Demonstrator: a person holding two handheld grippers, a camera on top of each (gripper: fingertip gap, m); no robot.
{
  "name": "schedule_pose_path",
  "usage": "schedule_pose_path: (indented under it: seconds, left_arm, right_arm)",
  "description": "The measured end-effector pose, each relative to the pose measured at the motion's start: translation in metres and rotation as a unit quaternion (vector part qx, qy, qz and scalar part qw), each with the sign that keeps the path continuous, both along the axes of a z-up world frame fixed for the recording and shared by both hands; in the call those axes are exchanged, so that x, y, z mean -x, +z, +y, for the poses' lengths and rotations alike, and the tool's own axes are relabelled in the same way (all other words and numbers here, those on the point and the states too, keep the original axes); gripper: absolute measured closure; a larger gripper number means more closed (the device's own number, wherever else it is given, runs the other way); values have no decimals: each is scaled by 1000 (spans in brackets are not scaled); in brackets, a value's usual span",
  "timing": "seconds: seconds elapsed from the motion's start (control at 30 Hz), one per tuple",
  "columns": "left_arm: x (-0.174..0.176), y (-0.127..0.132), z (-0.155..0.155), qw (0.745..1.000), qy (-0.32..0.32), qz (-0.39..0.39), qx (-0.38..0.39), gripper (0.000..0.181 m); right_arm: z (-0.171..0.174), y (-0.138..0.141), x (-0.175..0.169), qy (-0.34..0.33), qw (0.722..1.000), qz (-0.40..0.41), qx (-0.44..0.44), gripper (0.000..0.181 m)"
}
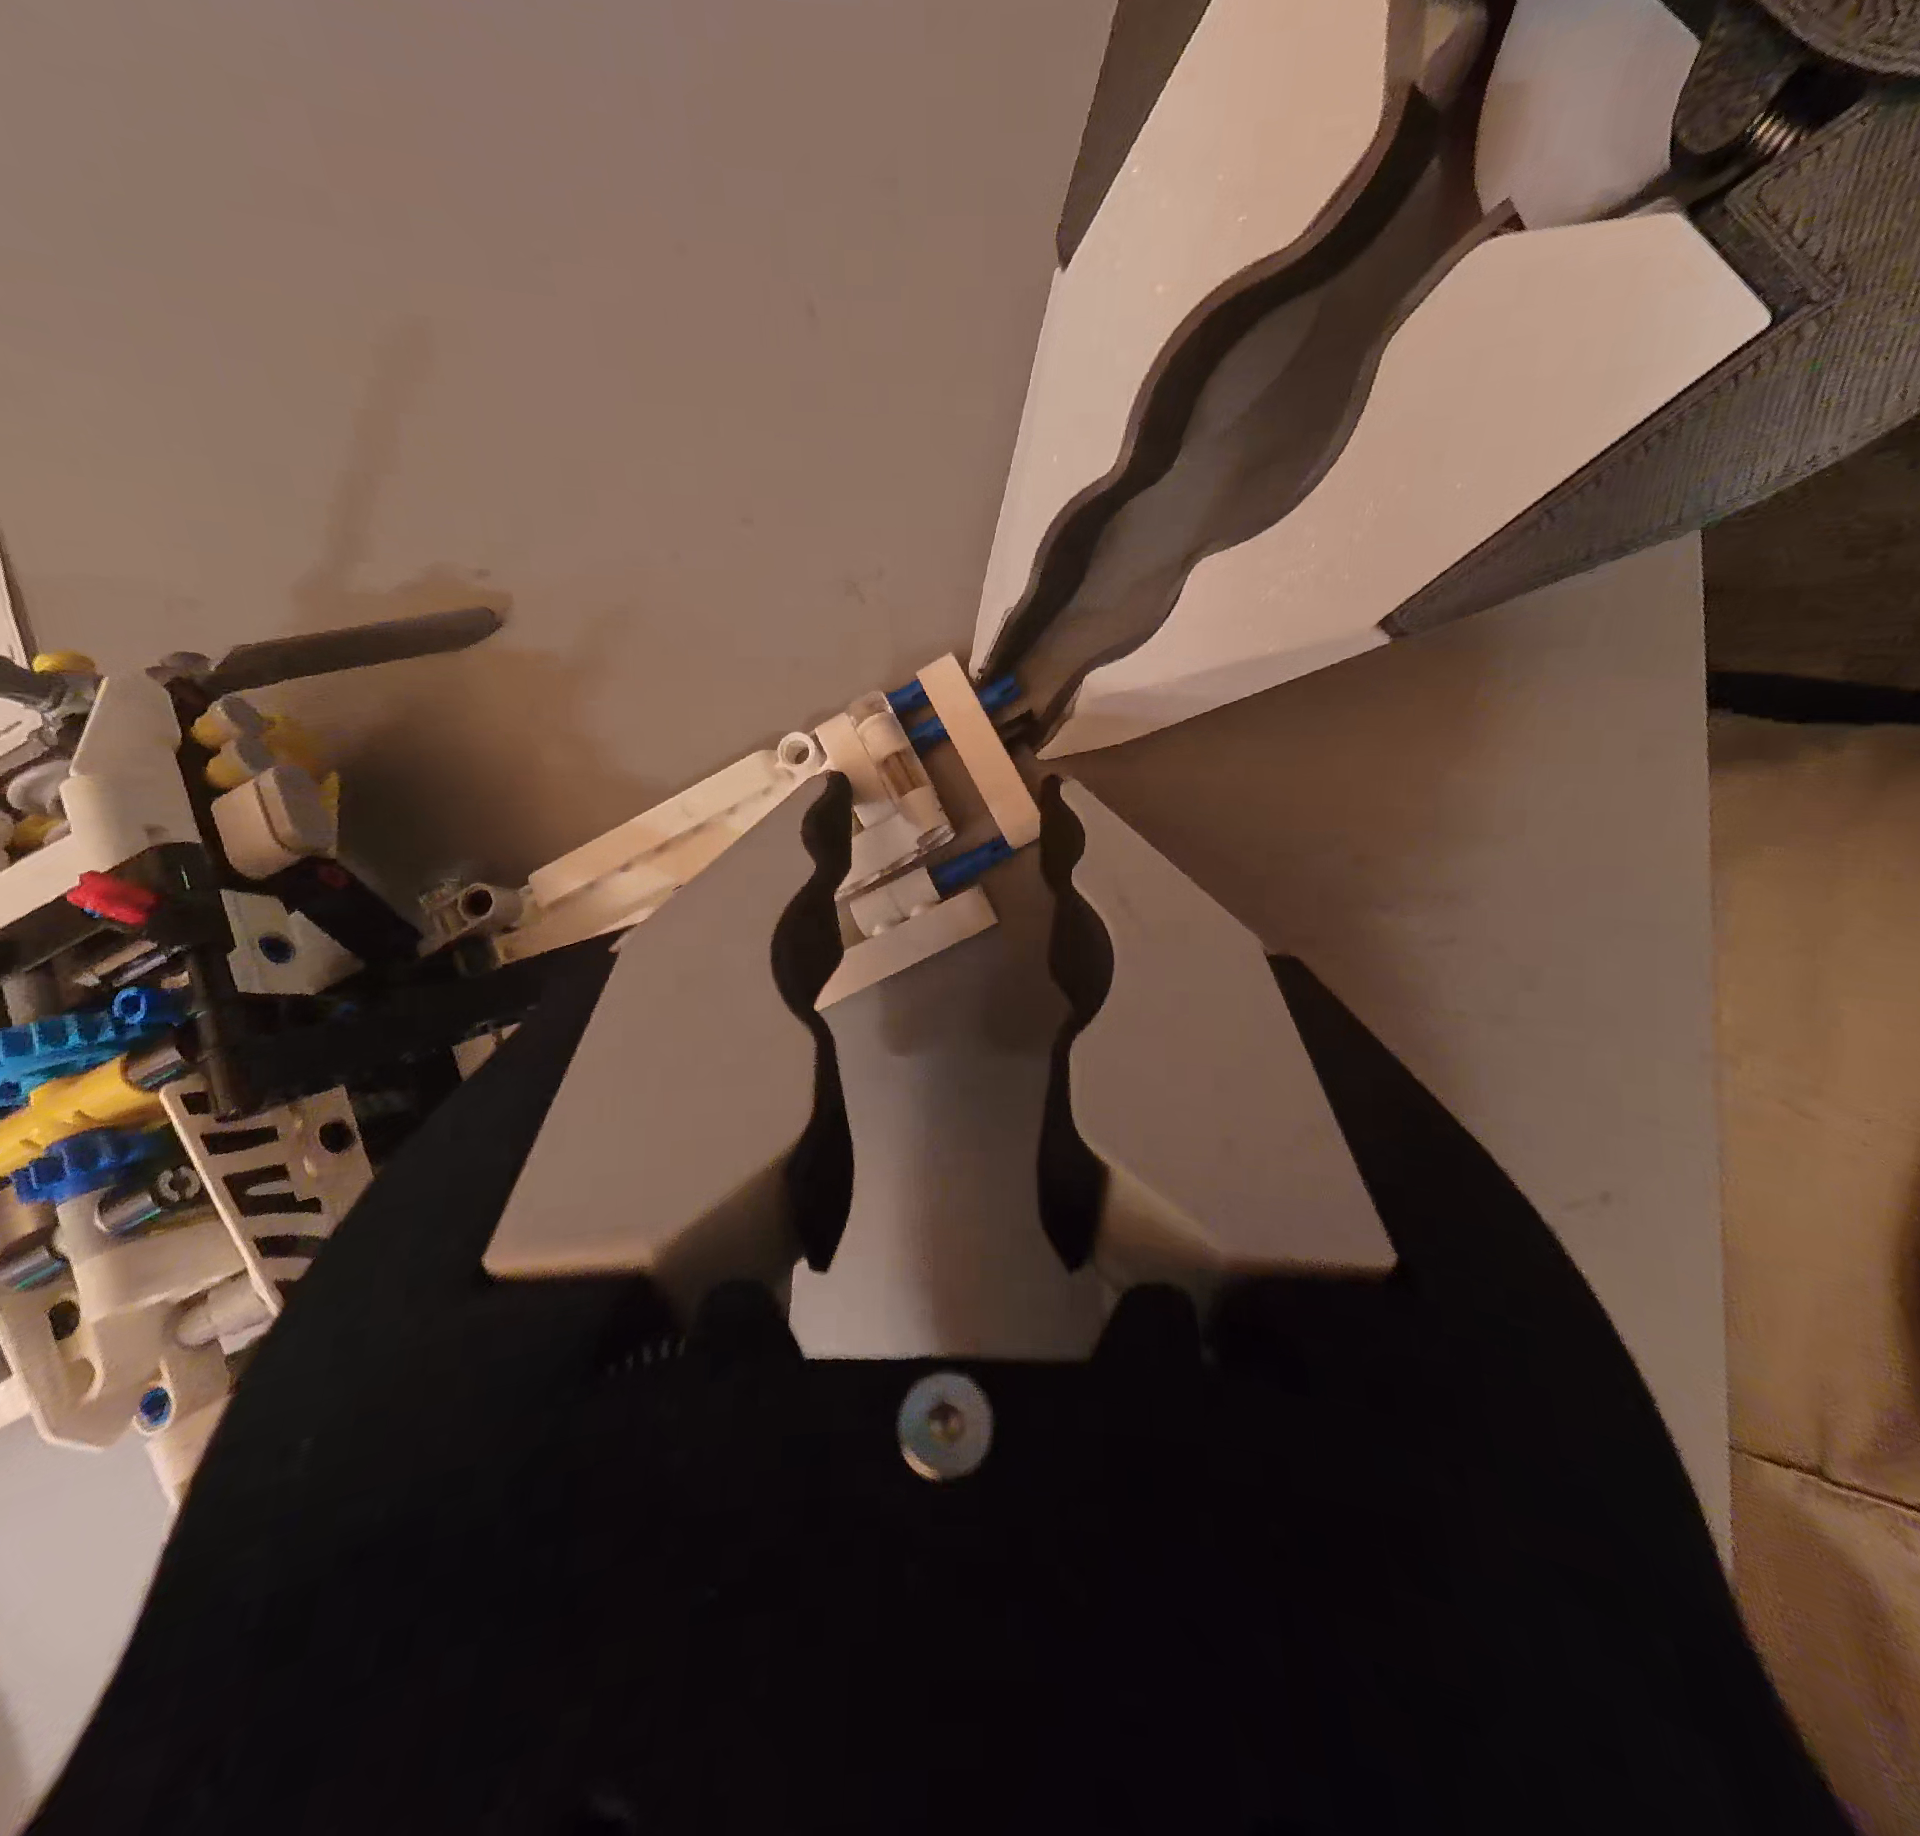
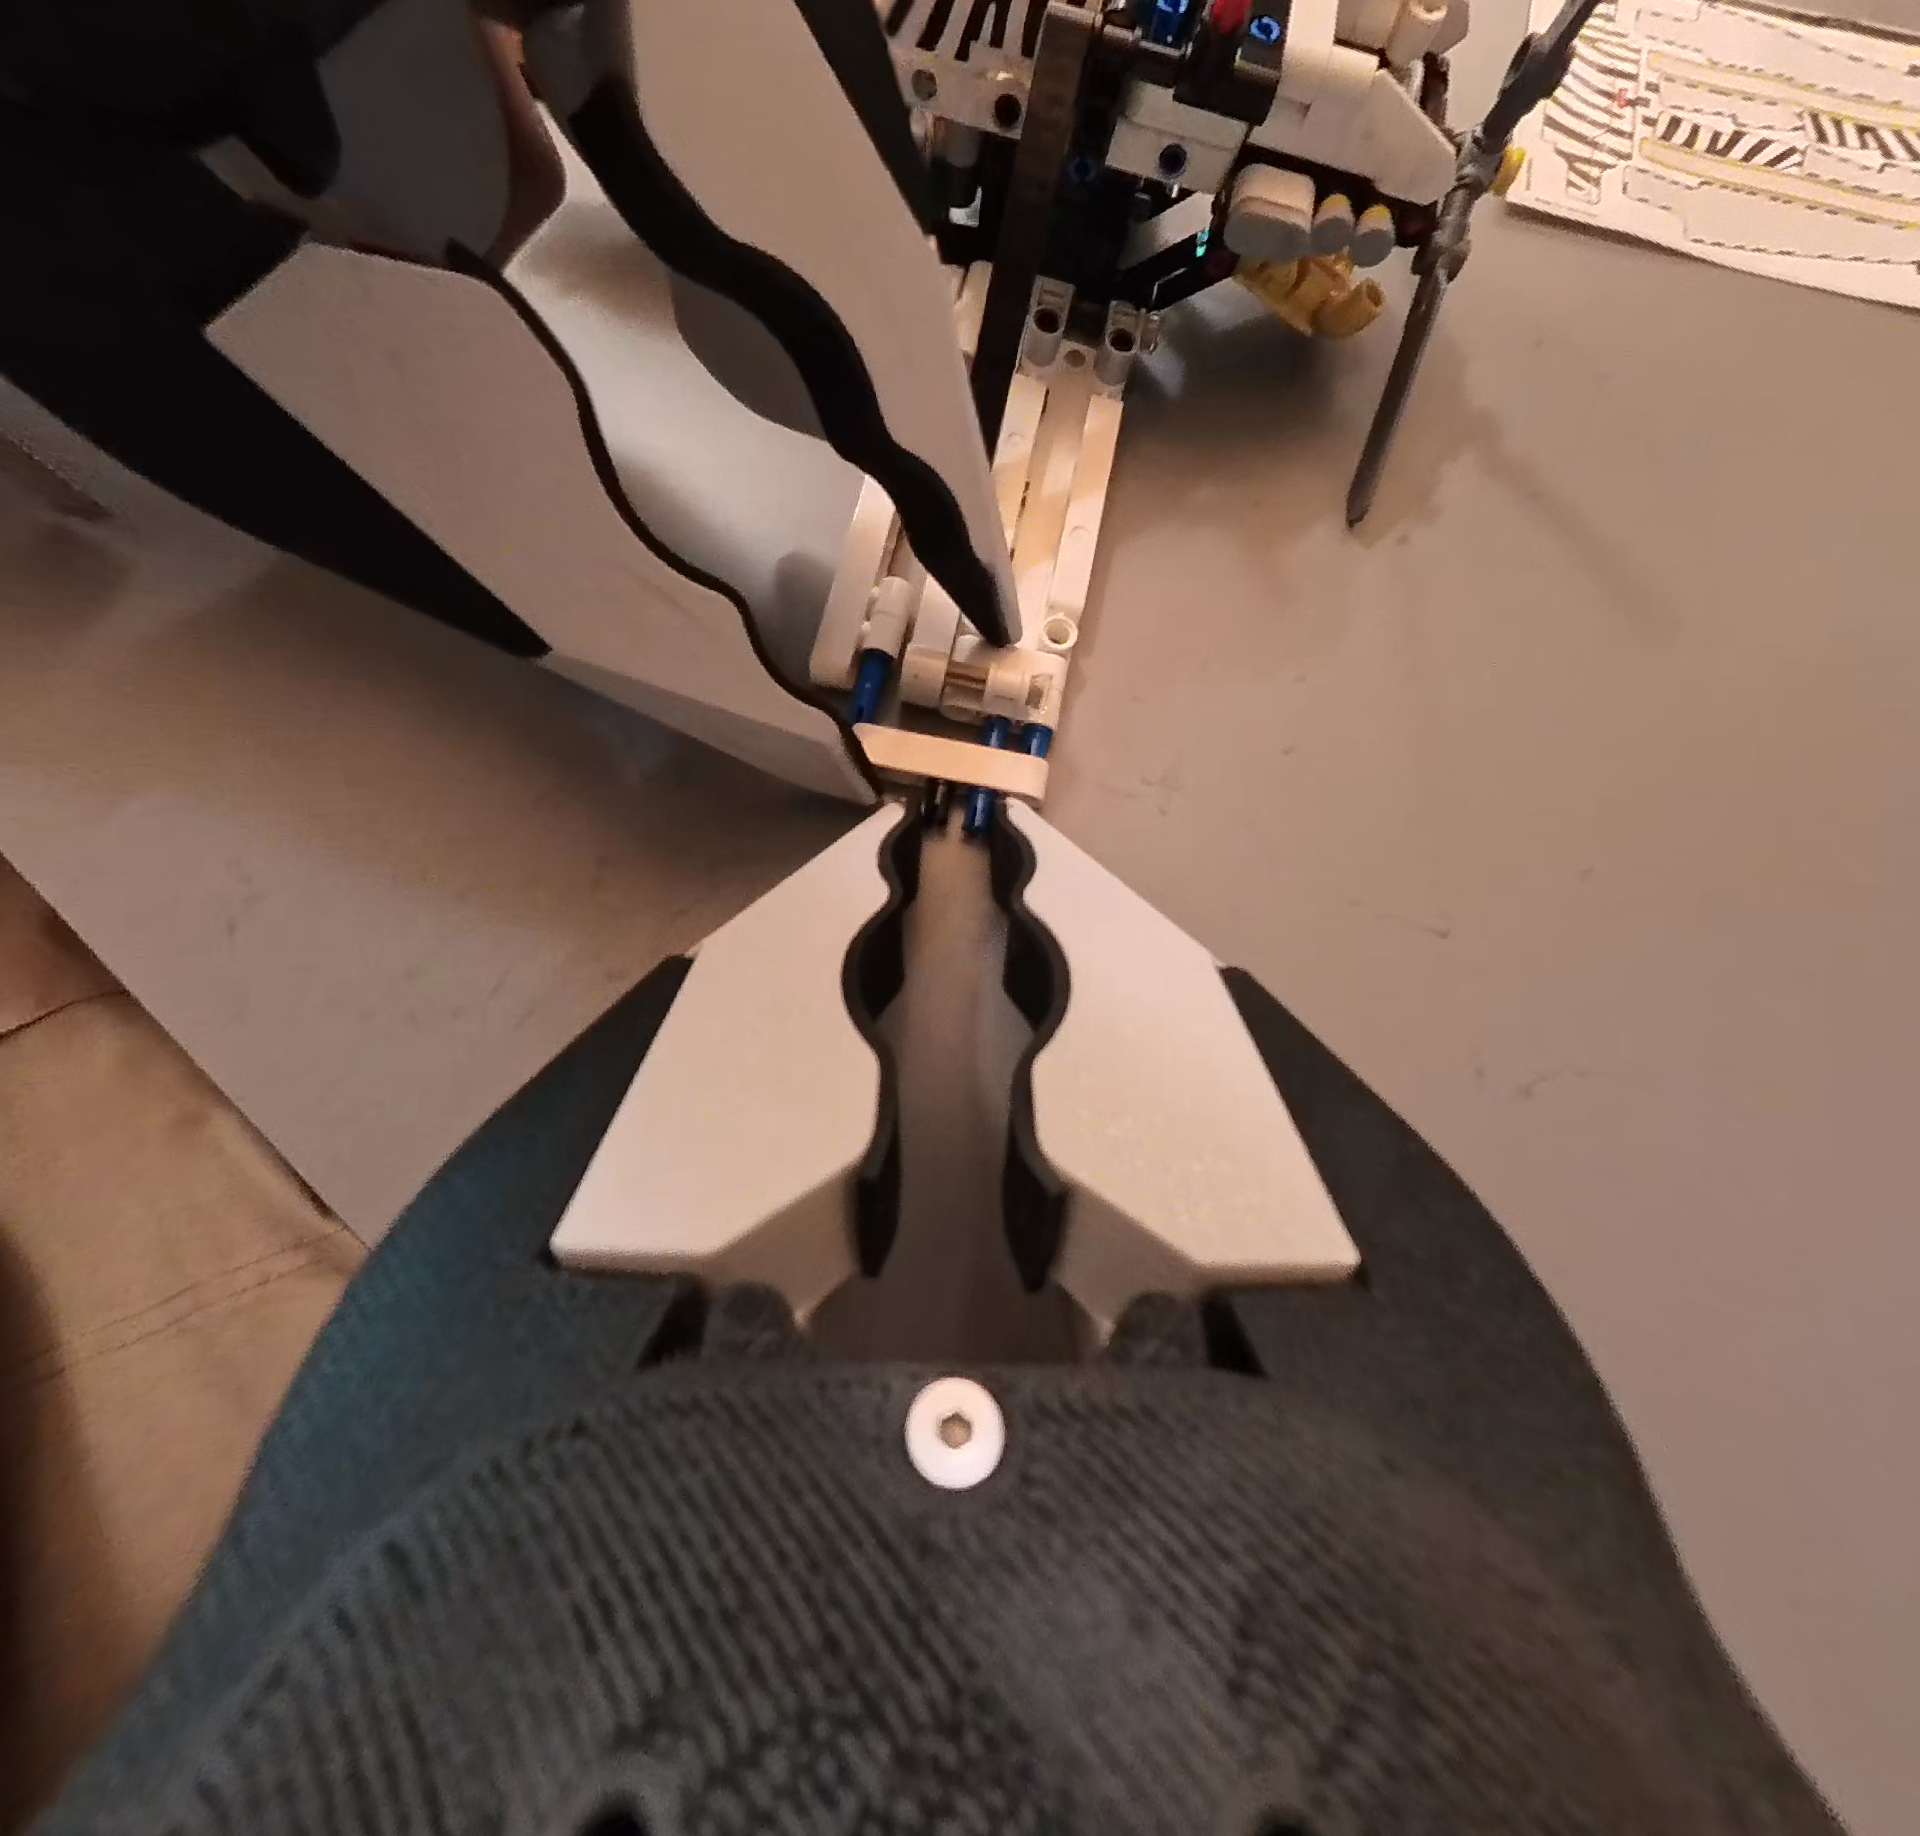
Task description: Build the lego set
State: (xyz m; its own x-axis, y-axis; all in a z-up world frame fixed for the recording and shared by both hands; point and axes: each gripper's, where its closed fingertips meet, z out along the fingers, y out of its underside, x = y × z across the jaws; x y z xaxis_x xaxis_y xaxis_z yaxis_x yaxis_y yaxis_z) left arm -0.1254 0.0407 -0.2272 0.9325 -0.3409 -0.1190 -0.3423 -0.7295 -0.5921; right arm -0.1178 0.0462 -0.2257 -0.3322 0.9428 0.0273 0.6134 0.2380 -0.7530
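The white Lego helicopter model [image 1: 156,955] lies on the grey table, its long white tail boom [image 1: 665,851] pointing towards both grippers. At the tail's end, a short white beam [image 1: 982,758] sits on blue pins. My left gripper [image 1: 940,799] straddles this tail end, one pad on the boom side and one on the beam's end, holding it. My right gripper [image 2: 958,825] is nearly closed on a blue pin [image 2: 977,810] and a black pin sticking out of the white beam [image 2: 961,758]. It also shows in the left wrist view [image 1: 1013,711]. The left gripper [image 2: 935,706] shows in the right wrist view.
The model's body [image 2: 1143,72] with a grey rotor blade [image 2: 1403,363] stands behind the tail. A sticker sheet [image 2: 1714,124] lies at the back right. The table edge [image 1: 1704,955] is close by, with brown fabric [image 1: 1818,1059] beyond it.
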Motion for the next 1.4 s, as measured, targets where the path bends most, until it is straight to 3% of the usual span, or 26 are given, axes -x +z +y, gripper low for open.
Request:
schedule_pose_path:
  seconds: [0.1, 0.2, 0.3, 0.37, 0.5, 0.67, 0.87, 1.2, 1.3, 1.4]
  left_arm:
    - [0, 0, 0, 1000, 2, -4, -4, 145]
    - [0, 0, 0, 1000, 1, -11, -4, 145]
    - [0, 0, -1, 1000, -4, -11, -5, 144]
    - [0, 0, -2, 1000, -9, -9, -7, 144]
    - [-3, 1, -9, 999, -27, -29, -7, 145]
    - [-7, 4, -17, 995, -30, -99, -8, 148]
    - [-9, 6, -17, 983, 5, -178, -41, 150]
    - [-9, 3, -20, 992, -8, -114, -46, 150]
    - [-9, 3, -21, 992, -10, -116, -44, 150]
    - [-9, 3, -20, 992, -11, -117, -43, 150]
  right_arm:
    - [-2, 5, -2, 27, 999, 10, 15, 166]
    - [9, 30, -1, 62, 995, 77, 5, 151]
    - [12, 40, 3, 159, 980, 115, -22, 141]
    - [14, 26, 6, 223, 971, 82, -39, 141]
    - [-6, 18, -1, 359, 933, 19, 20, 140]
    - [-15, 11, 2, 443, 896, -6, 29, 136]
    - [-19, 7, 2, 473, 881, -12, 31, 138]
    - [-22, 4, 2, 485, 874, 23, -19, 138]
    - [-19, 4, 5, 490, 870, 43, -38, 148]
    - [-19, 4, 6, 507, 859, 49, -48, 147]
